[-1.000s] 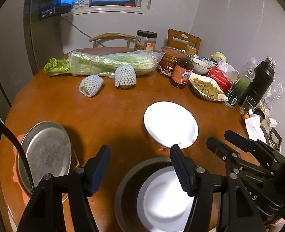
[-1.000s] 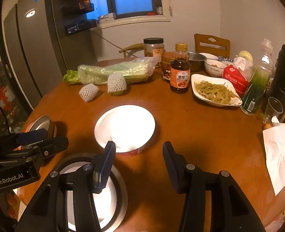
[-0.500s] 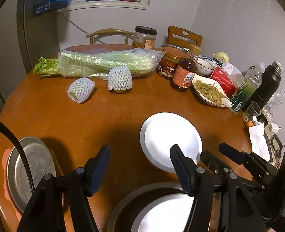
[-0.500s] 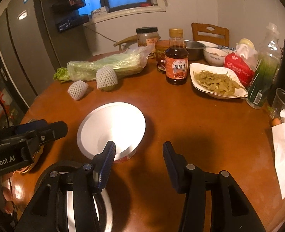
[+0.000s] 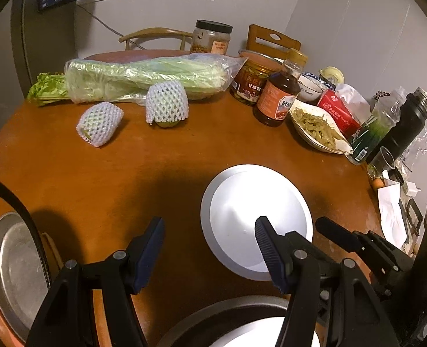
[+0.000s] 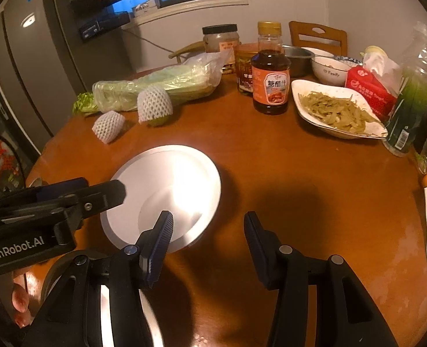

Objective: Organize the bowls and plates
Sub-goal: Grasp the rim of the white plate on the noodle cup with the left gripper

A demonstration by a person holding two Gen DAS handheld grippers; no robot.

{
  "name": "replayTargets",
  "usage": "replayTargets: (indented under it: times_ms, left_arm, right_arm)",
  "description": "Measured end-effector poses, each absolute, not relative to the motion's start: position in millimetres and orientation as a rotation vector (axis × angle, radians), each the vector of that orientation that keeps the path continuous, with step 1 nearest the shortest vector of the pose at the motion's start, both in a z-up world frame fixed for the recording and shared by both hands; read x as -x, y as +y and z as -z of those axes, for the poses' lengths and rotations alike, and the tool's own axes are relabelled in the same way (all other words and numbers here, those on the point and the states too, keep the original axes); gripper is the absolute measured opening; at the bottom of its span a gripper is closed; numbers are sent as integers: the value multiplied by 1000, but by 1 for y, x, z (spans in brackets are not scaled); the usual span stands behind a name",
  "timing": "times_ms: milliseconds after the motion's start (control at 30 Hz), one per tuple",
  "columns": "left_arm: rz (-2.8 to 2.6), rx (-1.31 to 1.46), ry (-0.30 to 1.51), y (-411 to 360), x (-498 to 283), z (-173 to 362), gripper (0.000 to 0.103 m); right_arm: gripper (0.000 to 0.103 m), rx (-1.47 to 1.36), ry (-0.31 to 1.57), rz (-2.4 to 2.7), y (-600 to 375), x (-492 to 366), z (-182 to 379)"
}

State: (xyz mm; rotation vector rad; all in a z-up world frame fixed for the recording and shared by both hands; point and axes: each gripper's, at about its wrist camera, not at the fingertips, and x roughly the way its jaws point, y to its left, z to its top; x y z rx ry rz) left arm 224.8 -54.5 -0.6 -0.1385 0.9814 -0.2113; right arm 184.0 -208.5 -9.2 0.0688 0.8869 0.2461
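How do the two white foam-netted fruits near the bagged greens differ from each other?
The right netted fruit stands upright, and green skin shows below its net; the left netted fruit lies tipped on its side, almost fully covered. The right one touches the bagged greens; the left sits apart, nearer the camera. Both wear white foam mesh on the wooden table.

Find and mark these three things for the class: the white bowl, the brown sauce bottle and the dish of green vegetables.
white bowl [image 6: 167,185]: right wrist view, on its bright inner surface.
brown sauce bottle [image 6: 270,86]: right wrist view, on its orange label.
dish of green vegetables [image 5: 319,127]: left wrist view, on the food heaped inside.
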Motion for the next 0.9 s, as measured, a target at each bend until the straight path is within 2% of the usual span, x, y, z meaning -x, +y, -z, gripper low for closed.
replayTargets:
  times_ms: [433,500,633,733,900]
  left_arm:
    - [219,155,1043,-50,-233,20,62]
    - [235,160,1045,-51,-232,21,61]
    - [300,198,1049,-55,-230,22,50]
    - [304,182,1036,-60,-229,18,49]
    - [306,195,1021,-57,-226,12,49]
  right_arm:
    - [50,-83,897,-280,-196,-186,13]
    - [47,-77,900,-283,-194,-185,14]
    - [39,-73,903,-296,-190,-184,14]
    - [35,-60,893,-308,-186,-182,12]
    - [34,-62,880,-310,-184,-181,8]
